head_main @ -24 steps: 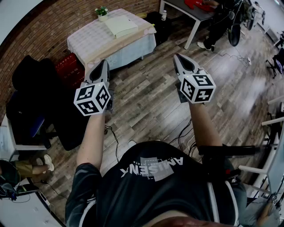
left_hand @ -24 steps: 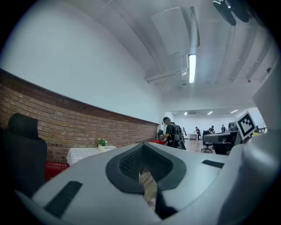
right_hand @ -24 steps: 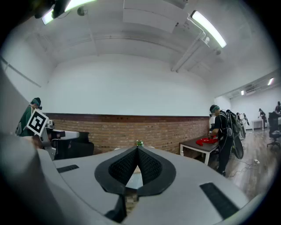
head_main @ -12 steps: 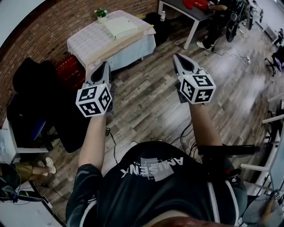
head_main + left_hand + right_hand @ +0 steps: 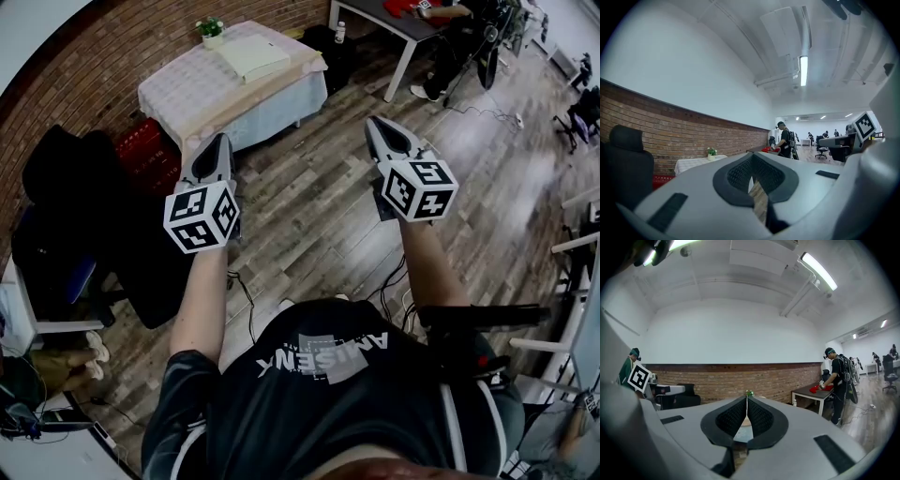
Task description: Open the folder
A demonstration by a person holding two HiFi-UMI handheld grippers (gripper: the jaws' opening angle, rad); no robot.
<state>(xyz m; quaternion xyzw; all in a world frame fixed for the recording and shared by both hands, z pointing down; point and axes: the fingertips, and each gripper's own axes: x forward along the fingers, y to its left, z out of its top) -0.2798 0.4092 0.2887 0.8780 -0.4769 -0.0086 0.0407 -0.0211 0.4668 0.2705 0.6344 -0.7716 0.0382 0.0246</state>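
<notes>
1. Table (image 5: 178, 89): covered with a cloth, against the brick wall. It sits a shade further left in the head view than a second ago.
2. Dark shirt (image 5: 328, 403): white lettering, upside down and partly covered, so it cannot be read with certainty.
3. Left gripper (image 5: 223, 141): jaws closed on nothing, held level, short of the table. Its marker cube is slightly lower and further right than before.
4. Right gripper (image 5: 374, 123): jaws closed on nothing, held level, place unchanged.
5. Folder (image 5: 253, 56): pale, closed, lying flat at the tabletop's right end. Its sides run roughly parallel to the tabletop's edges; its long axis cannot be told.
6. Potted plant (image 5: 210, 28): at the tabletop's far edge, just beside the folder.
</notes>
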